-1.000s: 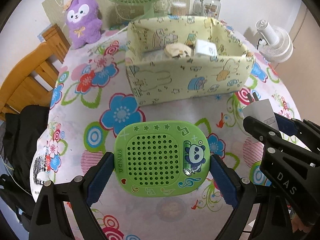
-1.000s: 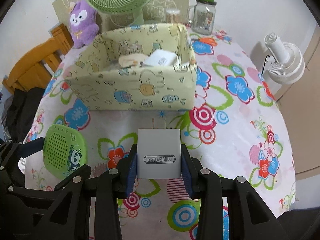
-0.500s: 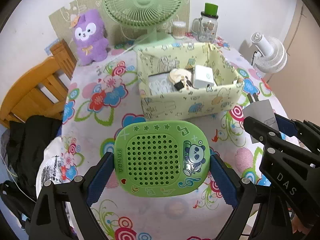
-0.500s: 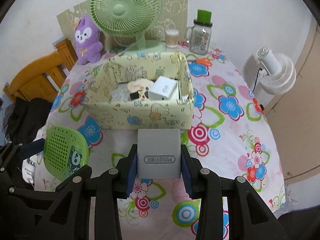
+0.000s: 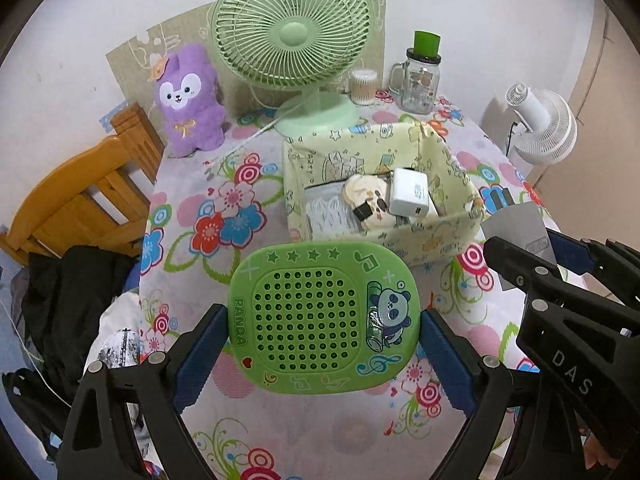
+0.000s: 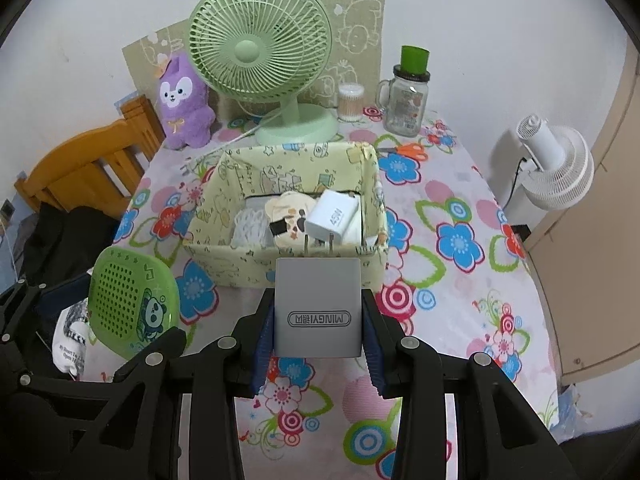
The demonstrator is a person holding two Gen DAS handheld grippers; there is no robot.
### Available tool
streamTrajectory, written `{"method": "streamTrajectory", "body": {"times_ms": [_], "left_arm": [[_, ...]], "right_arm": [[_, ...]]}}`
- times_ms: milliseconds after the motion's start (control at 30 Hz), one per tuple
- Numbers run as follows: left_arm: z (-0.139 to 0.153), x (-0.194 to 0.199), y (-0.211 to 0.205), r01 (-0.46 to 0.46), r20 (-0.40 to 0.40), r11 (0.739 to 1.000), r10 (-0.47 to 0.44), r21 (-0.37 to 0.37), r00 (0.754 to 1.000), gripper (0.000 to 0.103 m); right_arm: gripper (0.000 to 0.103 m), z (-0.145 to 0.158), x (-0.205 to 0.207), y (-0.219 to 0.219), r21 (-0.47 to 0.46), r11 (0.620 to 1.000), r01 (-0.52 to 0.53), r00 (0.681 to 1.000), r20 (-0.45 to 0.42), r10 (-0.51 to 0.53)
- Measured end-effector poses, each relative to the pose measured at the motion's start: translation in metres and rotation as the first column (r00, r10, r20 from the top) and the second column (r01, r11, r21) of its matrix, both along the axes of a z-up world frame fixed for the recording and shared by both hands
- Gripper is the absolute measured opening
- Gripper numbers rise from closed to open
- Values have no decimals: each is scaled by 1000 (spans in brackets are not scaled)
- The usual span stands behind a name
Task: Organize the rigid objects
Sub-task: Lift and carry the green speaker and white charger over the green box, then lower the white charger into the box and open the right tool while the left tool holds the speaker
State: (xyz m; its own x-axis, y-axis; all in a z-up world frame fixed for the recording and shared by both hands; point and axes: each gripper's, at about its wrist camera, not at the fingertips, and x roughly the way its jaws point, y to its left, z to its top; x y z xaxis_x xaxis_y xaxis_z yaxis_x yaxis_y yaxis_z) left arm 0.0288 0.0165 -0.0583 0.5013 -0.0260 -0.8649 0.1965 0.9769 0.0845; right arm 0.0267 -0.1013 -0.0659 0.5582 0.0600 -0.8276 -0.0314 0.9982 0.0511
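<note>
The green panda box (image 5: 324, 318) is held up above the flowery table (image 5: 192, 184), pinched at its two side edges by the left gripper (image 5: 322, 354), whose jaws are stretched wide around it. Only thin edges are being pressed, so the box could slip or tip out if it is bumped. Further right, the yellow cloth bin (image 6: 216, 216) is already holding a white charger (image 6: 334, 216) and other small things, so there may be too little room, and its soft wall could be pushed over. On the right, the grey plug (image 6: 318, 308) is squeezed tight by the right gripper (image 6: 318, 354). The two grippers are close together and could be knocked into each other over the bin.
</note>
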Motion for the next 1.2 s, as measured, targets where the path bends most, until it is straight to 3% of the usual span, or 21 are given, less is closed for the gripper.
{"method": "streamTrajectory", "body": {"times_ms": [600,1200], "left_arm": [[0,40,-18,-18,-4,1000,18,-10,1000,95],[-26,93,-27,-19,-46,1000,19,-2,999,95]], "right_arm": [[42,3,50,-14,20,998,-58,998,-14,58],[42,-22,106,-13,80,992,-94,994,-52,98]]}}
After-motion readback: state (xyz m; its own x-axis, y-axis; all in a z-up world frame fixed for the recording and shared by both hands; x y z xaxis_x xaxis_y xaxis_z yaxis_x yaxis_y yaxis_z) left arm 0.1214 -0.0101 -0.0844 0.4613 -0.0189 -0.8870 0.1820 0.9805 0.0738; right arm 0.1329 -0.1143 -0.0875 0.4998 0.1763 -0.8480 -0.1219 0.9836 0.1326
